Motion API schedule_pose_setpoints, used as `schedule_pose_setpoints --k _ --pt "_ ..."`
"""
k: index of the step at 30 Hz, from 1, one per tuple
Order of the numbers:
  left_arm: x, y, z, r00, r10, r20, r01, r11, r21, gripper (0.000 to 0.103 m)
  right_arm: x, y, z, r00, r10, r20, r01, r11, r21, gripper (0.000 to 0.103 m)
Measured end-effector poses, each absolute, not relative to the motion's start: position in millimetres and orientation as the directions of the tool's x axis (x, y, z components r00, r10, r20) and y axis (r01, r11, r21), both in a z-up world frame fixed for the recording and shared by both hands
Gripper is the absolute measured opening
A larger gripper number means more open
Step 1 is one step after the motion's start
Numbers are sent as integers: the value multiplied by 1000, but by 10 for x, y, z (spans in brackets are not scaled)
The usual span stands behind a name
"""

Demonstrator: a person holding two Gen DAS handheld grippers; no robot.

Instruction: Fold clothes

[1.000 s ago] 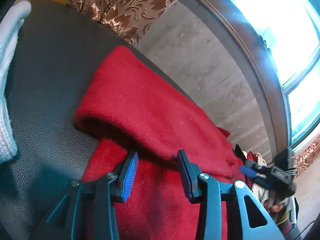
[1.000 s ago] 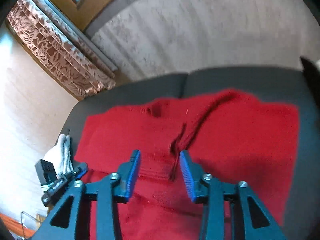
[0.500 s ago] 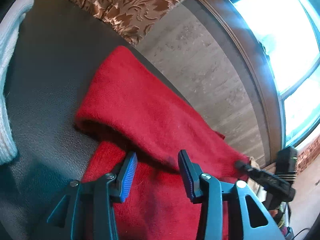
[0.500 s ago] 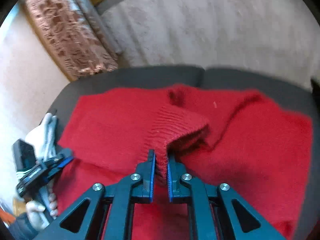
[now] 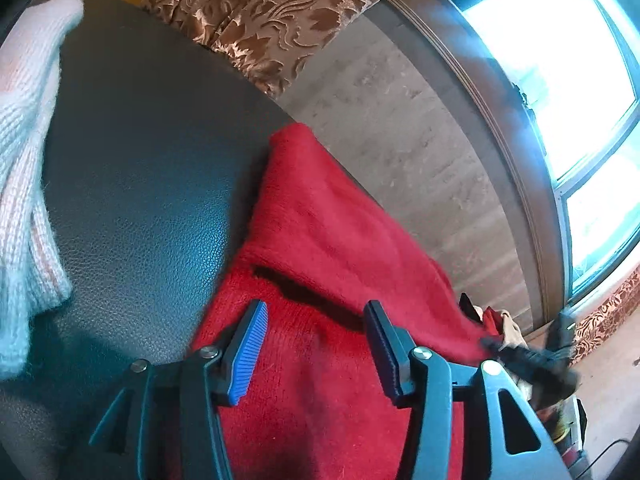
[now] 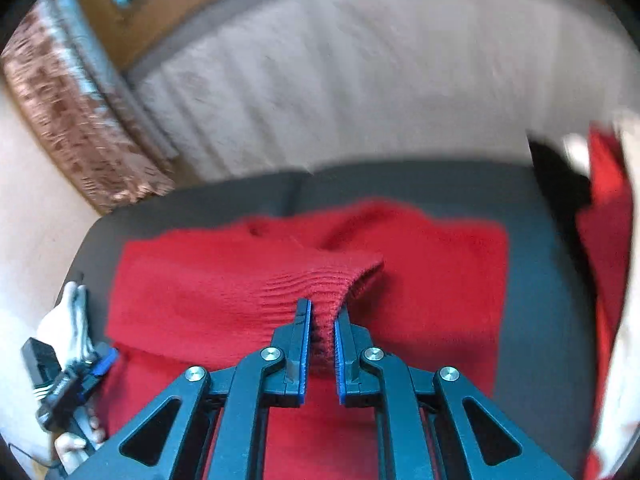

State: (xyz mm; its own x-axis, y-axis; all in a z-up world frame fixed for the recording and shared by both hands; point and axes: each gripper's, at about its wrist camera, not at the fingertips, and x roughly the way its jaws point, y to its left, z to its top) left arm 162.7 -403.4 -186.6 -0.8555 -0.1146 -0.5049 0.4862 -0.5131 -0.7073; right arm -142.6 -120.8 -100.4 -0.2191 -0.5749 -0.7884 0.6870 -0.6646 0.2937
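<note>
Left wrist view: my left tongs [image 5: 316, 344] stand wide apart and hold nothing. They hover just over the red sweater [image 5: 340, 264], which lies spread on a dark leather seat [image 5: 140, 168]. A fold already lies across it, its edge just beyond my fingertips with a dark gap beneath. A white knit [image 5: 24, 160] sits at the far left edge, apart from the sweater. Beyond are a patterned curtain [image 5: 256, 12] and a bright window [image 5: 560, 64].

Right wrist view (blurred by motion): my right tongs [image 6: 322, 336] are pinched on a ribbed edge of the sweater [image 6: 200, 280], a cuff or hem, I cannot tell which, and it is lifted off the rest into a small peak. The sweater's body lies flat on the seat [image 6: 552, 280]. My left tongs [image 6: 76, 380] show at the lower left, beside the sweater's left edge. More red and white cloth [image 6: 612, 240] hangs at the right.

I judge the step to be carrying this ribbed piece over the body for the next fold. The next move calls for a steady pull across without dragging the lower layers, with the left tongs ready to pin or smooth.

I can read no brand, label or writing anywhere.
</note>
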Motion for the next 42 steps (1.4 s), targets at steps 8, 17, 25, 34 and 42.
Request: schedule_pose_setpoints --k 8,17,25,34,42 --pt "1576 -4005 -1847 -845 -105 -525 495 -526 -692 51 -1293 -831 -1183 -183 -666 -723 687 -613 390 11" --pt "1558 -4218 -1844 -893 -43 -448 433 -352 -830 55 -1426 -546 -1224 -175 -684 -708 675 -607 420 37" --pt "1317 -4247 -1830 -865 -34 -501 484 -321 -814 49 -1542 -1020 -1359 -143 -653 -744 675 -614 409 53" --pt "1463 -4125 -1653 -880 -8 -474 425 -458 -781 4 -1190 -1147 -894 -290 -619 -730 789 -586 183 16" --pt "1326 -3970 -1631 -764 83 -639 487 -575 -657 14 -1627 -1325 -1002 -324 -540 -777 728 -667 161 28"
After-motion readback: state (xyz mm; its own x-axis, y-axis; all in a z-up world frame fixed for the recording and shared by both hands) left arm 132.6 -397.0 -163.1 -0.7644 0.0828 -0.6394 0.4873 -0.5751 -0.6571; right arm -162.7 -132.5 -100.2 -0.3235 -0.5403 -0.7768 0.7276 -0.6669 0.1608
